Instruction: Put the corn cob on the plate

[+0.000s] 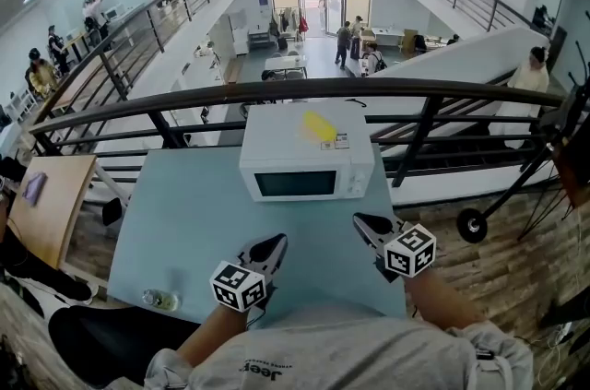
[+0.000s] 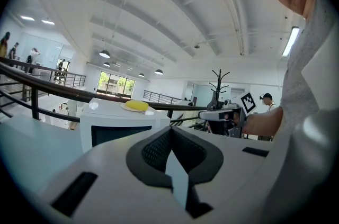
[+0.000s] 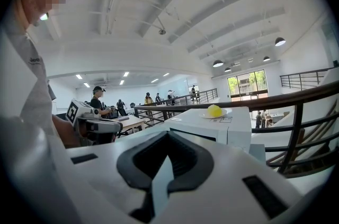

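A yellow corn cob [image 1: 320, 125] lies on top of the white microwave [image 1: 309, 162] at the far side of the light blue table [image 1: 184, 213]. In the gripper views the cob [image 2: 136, 106] [image 3: 214, 110] rests on a shallow white plate [image 2: 125, 108] [image 3: 204, 116]. My left gripper [image 1: 275, 241] [image 2: 170, 130] hovers over the table in front of the microwave, its jaws together and empty. My right gripper [image 1: 361, 220] [image 3: 168, 134] hangs beside it, also shut with nothing in it. Both are well short of the cob.
A dark metal railing [image 1: 304, 88] runs just behind the table, with an open hall below. A small clear bottle [image 1: 161, 298] lies near the table's front left edge. A wooden table [image 1: 51, 204] stands to the left. People stand in the distance.
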{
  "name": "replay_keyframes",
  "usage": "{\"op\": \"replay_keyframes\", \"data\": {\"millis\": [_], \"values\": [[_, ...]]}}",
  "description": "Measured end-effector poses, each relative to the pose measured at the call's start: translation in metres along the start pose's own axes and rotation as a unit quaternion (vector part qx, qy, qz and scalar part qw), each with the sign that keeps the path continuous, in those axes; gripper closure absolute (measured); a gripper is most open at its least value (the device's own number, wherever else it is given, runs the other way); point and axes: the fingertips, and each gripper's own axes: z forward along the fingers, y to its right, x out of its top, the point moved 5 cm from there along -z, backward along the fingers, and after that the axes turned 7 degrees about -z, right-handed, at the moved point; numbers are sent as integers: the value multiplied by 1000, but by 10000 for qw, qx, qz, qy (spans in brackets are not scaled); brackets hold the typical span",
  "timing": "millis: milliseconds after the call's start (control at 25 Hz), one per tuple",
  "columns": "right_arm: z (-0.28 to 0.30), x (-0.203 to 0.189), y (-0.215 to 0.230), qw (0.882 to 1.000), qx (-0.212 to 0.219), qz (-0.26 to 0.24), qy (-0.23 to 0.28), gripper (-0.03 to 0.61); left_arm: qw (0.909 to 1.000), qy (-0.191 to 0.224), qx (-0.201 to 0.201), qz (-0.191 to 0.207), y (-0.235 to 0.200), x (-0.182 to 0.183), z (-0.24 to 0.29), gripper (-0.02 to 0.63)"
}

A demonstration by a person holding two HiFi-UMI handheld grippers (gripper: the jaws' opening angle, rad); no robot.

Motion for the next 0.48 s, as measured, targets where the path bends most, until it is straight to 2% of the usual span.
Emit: {"op": "replay_keyframes", "data": {"millis": [480], "values": [[0,1,0,10000,43,-34,-21,563,10000,-18,-26,2,1,1,1,598]]}}
